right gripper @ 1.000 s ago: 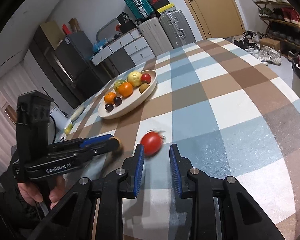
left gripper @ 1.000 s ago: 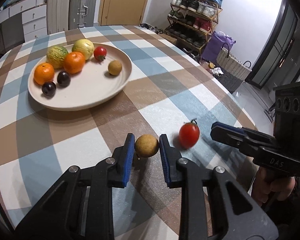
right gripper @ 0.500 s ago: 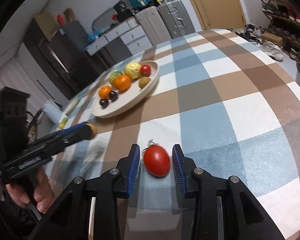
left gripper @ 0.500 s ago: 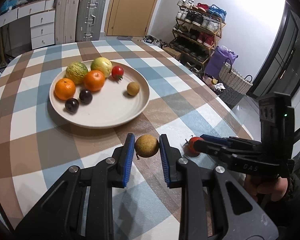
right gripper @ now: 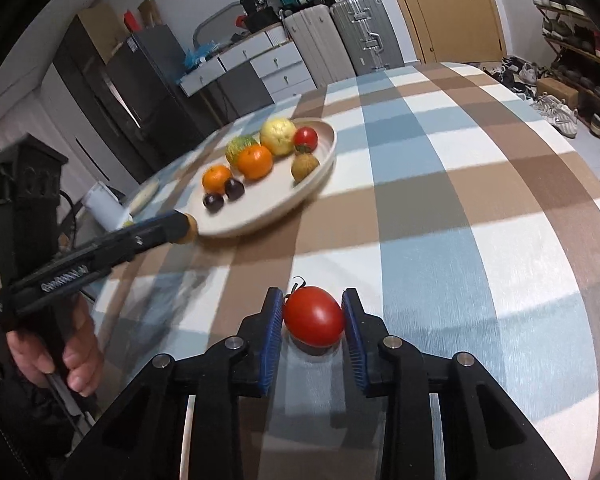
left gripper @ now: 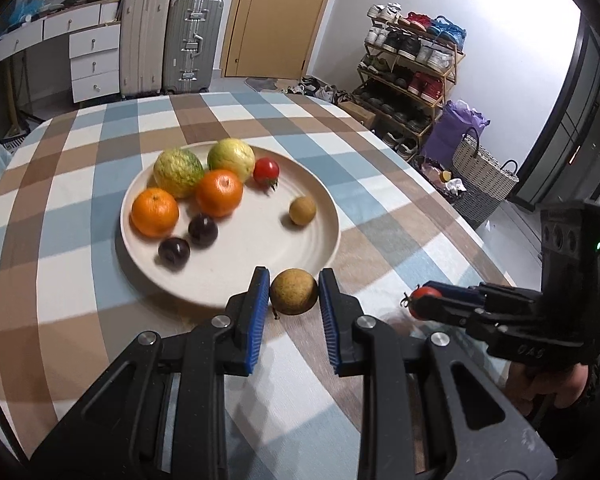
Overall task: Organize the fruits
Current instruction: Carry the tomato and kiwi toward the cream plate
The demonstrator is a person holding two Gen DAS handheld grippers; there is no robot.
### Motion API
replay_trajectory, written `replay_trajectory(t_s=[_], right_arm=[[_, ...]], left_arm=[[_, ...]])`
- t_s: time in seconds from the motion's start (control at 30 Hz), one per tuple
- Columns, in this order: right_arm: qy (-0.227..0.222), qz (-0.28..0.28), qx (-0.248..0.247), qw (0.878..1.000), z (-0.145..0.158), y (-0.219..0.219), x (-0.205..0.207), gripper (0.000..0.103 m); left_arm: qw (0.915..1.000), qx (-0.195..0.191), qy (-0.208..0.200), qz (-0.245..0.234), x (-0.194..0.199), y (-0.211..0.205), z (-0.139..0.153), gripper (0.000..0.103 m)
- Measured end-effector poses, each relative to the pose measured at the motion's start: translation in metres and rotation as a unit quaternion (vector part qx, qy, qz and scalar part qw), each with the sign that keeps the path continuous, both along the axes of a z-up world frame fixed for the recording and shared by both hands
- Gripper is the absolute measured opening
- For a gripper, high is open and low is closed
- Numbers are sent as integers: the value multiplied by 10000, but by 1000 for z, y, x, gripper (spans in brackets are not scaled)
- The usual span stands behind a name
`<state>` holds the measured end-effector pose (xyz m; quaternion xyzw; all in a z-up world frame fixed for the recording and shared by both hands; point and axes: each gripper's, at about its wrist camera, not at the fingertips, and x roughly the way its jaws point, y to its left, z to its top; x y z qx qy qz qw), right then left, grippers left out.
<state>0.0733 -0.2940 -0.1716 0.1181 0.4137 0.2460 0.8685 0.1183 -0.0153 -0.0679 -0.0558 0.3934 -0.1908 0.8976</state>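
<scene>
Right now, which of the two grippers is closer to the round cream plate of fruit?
Left. The left gripper, shut on a brown round fruit, is at the cream plate's near rim. The right gripper, closing on a red tomato, is farther back.

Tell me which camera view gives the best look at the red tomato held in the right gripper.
The right wrist view: the red tomato sits large and sharp between the right gripper pads, stem visible, jaws closing on it. The left wrist view shows that tomato only small, from the side, partly hidden by the right gripper.
</scene>
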Motion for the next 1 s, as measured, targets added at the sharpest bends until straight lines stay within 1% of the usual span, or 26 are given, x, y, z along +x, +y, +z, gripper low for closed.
replay_trajectory(t_s=[0.13,0.33,0.4,0.53,0.67,0.87,1.0], right_arm=[[-30,48,219,9997,14,1,25,31],[-180,192,450,9986,40,13,75,31],[-163,254,510,9982,43,18,90,31],[-40,333,603,9976,41,29,120,31],[137,352,661,9971,31,37,147,31],[295,385,640,9968,18,46,168,31],[419,311,645,9966,9,48,178,31]], left_arm=[[9999,45,73,55,22,-3,-2,23],[9997,-50,220,137,58,-5,-8,23],[9996,-54,231,127,68,-7,-9,23],[9996,-16,270,80,88,-13,-12,23],[9995,106,311,-32,105,-24,-18,23],[9992,132,362,-65,120,-30,-27,23],[9992,119,389,-49,127,-30,-31,23]])
